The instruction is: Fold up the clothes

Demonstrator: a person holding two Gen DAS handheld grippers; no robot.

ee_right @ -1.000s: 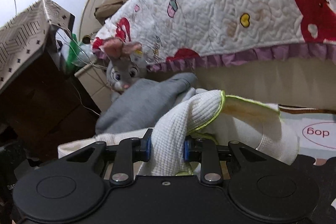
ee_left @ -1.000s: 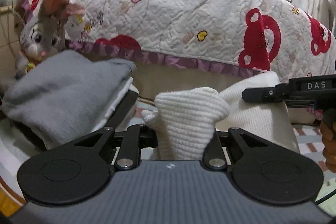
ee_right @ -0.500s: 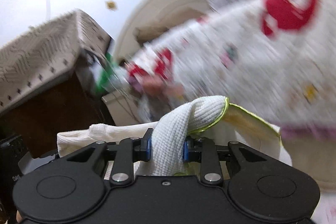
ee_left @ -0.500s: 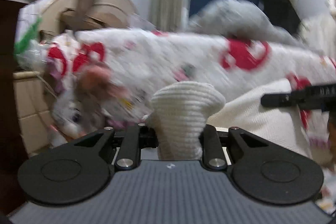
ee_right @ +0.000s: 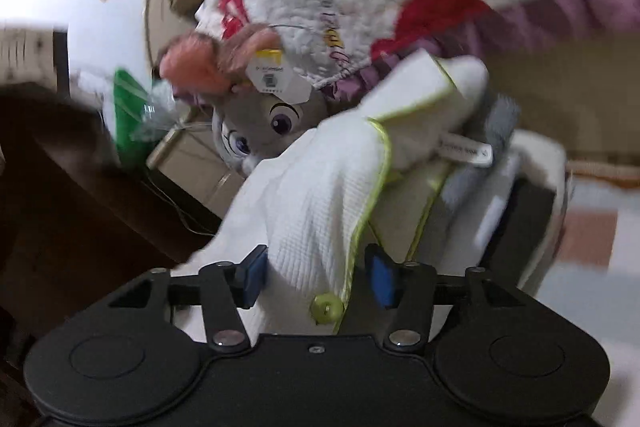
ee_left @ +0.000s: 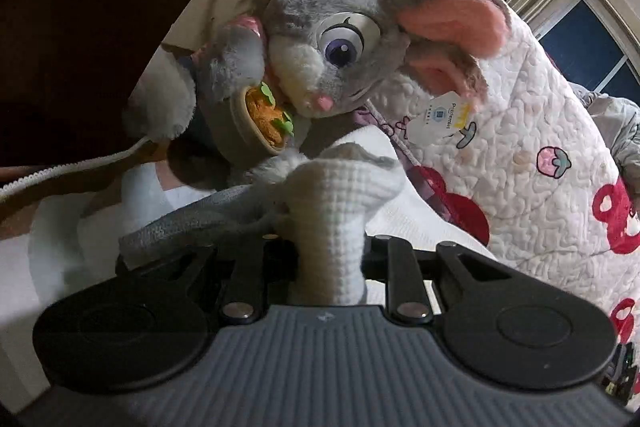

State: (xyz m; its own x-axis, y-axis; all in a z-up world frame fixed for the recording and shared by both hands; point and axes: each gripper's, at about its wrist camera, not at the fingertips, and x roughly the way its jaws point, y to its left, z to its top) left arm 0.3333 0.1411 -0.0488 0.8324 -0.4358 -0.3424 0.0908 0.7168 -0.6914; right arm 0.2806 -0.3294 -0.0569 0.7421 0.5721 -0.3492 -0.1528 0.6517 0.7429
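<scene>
jaws: left gripper clamps white garment; right gripper wide; tag writing unreadable.

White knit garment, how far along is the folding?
Done: a folded grey garment sits on the stack. In hand: the white knit garment is over that stack, left gripper pinching it, right gripper open around it. Left: letting go.

Right tool jaws parted around white garment; grey plush rabbit behind, partly blurred.
</scene>
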